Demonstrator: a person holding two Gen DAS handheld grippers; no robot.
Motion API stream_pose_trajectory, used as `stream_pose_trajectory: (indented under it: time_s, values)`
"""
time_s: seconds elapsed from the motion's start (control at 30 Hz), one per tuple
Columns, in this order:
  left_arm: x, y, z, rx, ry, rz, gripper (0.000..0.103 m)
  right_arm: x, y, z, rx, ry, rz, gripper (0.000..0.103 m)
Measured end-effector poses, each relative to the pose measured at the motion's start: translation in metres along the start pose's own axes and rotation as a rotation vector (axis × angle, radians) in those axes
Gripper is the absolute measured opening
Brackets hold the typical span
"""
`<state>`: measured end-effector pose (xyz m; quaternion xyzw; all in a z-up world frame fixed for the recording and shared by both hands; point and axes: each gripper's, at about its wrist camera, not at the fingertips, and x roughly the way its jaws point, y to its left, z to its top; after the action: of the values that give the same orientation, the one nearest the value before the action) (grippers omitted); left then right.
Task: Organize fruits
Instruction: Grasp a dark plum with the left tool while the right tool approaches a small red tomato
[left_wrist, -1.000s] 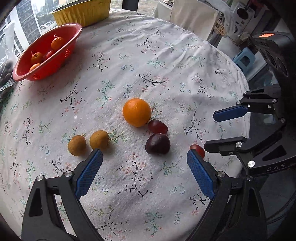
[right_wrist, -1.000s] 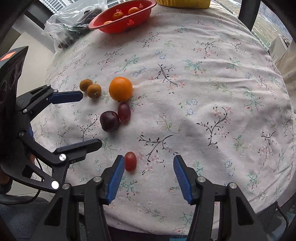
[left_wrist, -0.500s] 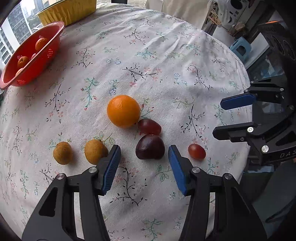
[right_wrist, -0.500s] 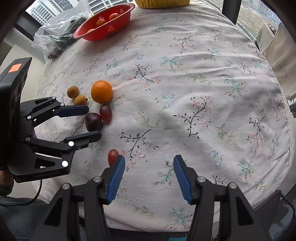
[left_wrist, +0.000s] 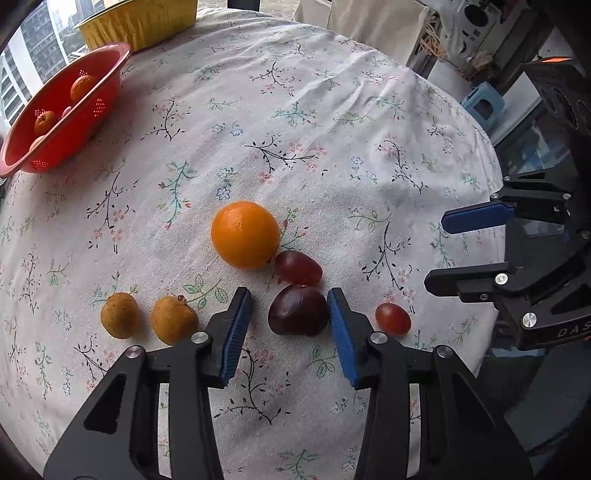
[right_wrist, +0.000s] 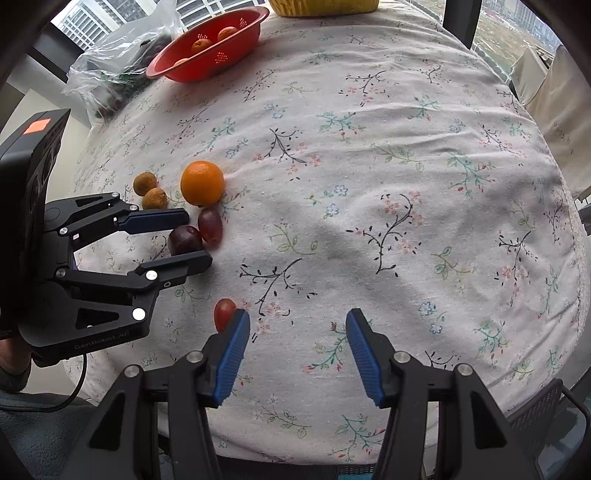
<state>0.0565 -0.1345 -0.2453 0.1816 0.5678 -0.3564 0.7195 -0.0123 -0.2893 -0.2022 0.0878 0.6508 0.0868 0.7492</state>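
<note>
So far only a few small oranges are seen in the red basket; 6 fruits are left on the tablecloth. The dark plum is straddled by the closing left gripper, its right pad touching, no grip made; the right gripper is held half open, empty

Counter cloth: matt woven floral fabric. Colander: glossy perforated red plastic. Dark plum: smooth, glossy. Orange: dimpled.

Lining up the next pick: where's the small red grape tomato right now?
The small red grape tomato lies alone near the table's front edge, just left of the right tool, apart from the dark plum.
</note>
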Motion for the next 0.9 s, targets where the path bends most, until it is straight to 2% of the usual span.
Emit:
stream_pose_trajectory:
  time_s: [0.4, 0.47, 0.53, 0.73, 0.9]
  values:
    - [0.0, -0.005, -0.005, 0.03, -0.012, 0.01, 0.037, 0.001, 0.006, 0.003, -0.019, -0.001, 0.002, 0.058]
    - [-0.001, -0.005, -0.006, 0.034, -0.015, 0.002, 0.031, 0.001, 0.008, 0.004, -0.025, -0.002, 0.001, 0.058]
    - [-0.004, -0.006, -0.009, 0.036, -0.02, 0.004, 0.029, 0.001, 0.01, 0.004, -0.031, -0.004, 0.003, 0.058]
    - [-0.019, -0.003, -0.019, -0.004, -0.043, -0.005, 0.029, 0.006, 0.021, 0.004, -0.064, 0.001, 0.018, 0.056]
    - [-0.032, 0.007, -0.03, -0.109, -0.063, -0.072, 0.029, 0.013, 0.033, 0.003, -0.094, 0.014, 0.028, 0.053]
